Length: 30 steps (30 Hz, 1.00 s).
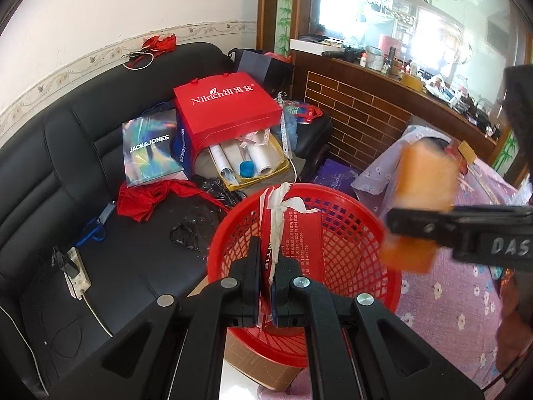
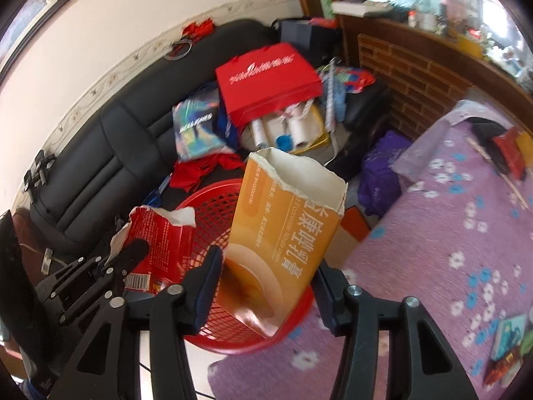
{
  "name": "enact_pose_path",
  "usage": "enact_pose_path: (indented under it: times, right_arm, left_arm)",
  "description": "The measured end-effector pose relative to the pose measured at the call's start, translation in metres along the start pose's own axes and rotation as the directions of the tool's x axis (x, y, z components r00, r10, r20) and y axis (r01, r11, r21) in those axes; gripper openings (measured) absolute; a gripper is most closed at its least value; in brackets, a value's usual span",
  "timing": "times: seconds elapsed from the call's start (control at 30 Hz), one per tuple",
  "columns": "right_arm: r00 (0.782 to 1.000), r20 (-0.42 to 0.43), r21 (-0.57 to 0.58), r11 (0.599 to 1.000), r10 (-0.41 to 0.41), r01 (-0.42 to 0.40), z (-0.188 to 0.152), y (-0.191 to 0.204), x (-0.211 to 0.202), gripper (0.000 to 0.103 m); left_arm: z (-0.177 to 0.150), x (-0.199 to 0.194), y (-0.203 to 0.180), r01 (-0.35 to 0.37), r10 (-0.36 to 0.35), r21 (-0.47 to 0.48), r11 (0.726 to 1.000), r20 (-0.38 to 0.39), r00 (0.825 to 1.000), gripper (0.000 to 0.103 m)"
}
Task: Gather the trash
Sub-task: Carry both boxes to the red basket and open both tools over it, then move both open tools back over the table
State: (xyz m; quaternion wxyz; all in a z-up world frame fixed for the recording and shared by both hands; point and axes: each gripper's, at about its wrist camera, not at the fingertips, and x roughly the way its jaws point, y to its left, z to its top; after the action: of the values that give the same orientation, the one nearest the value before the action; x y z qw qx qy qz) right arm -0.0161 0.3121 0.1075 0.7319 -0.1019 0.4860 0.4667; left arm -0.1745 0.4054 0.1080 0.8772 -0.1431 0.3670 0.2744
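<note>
- Left gripper (image 1: 266,266) low in the left wrist view, jaws nearly together, pinching a torn red box (image 1: 293,243) with a white ragged edge, held over the red basket (image 1: 353,233).
- Same red box (image 2: 156,250) seen from the right wrist view at lower left, clamped in the left gripper (image 2: 133,253), hanging at the basket's left rim.
- Right gripper (image 2: 266,286) spread wide, a torn orange box (image 2: 283,233) standing between the fingers, open ragged top up; cannot tell whether the pads press on it.
- Bottom of the orange box inside the red basket (image 2: 206,213), box leaning a little to the right.
- Orange box (image 1: 423,180) blurred in the left wrist view, beside the basket's right rim, with the right gripper's black arm across it.
- Basket set between the black sofa (image 1: 66,173) on the left and a purple flowered cloth (image 2: 433,233) on the right.
- On the sofa just behind the basket: red fabric (image 1: 143,200), black plastic (image 1: 196,226), a white power strip (image 1: 78,273) at the left.
- Farther back on the sofa: a shiny bag (image 1: 150,153), a big red bag (image 1: 230,106) lying over white rolls (image 1: 260,160) and a blue cap (image 1: 247,167).
- Behind all, a brown brick-patterned counter (image 1: 359,113) with a cluttered top, and a pale wall (image 1: 133,6) with a leafy border.
</note>
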Motion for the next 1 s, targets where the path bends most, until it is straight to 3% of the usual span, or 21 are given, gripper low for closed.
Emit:
enact_pose_path:
  times: [0.03, 0.07, 0.1, 0.4, 0.7, 1.0]
  right_arm:
    - [1.0, -0.002, 0.003, 1.0, -0.002, 0.002, 0.001, 0.0, 0.003, 0.068]
    - [1.0, 0.002, 0.006, 1.0, -0.004, 0.004, 0.002, 0.0, 0.004, 0.07]
    - [1.0, 0.005, 0.009, 1.0, -0.001, 0.001, 0.002, 0.0, 0.003, 0.07]
    - [0.997, 0.07, 0.114, 0.993, -0.039, 0.031, -0.03, -0.028, -0.041, 0.07]
    - [0.993, 0.046, 0.257, 0.962, -0.106, 0.09, -0.098, -0.076, -0.075, 0.071]
    - [0.983, 0.076, 0.388, 0.913, -0.169, 0.127, -0.172, -0.13, -0.136, 0.071]
  left_arm:
    - [0.001, 0.001, 0.003, 0.006, -0.006, -0.008, 1.0, -0.003, 1.0, 0.019]
    - [0.001, 0.001, 0.004, 0.007, -0.007, -0.009, 1.0, 0.002, 1.0, 0.035]
    - [0.001, 0.0, 0.004, 0.0, 0.0, -0.008, 1.0, 0.008, 1.0, 0.043]
    - [-0.001, -0.005, -0.011, 0.046, -0.046, 0.011, 0.999, 0.012, 0.999, 0.046]
    - [-0.019, -0.017, -0.078, 0.136, -0.136, 0.136, 0.981, -0.015, 0.991, 0.046]
    - [-0.053, -0.04, -0.167, 0.233, -0.224, 0.264, 0.936, -0.066, 0.972, 0.046]
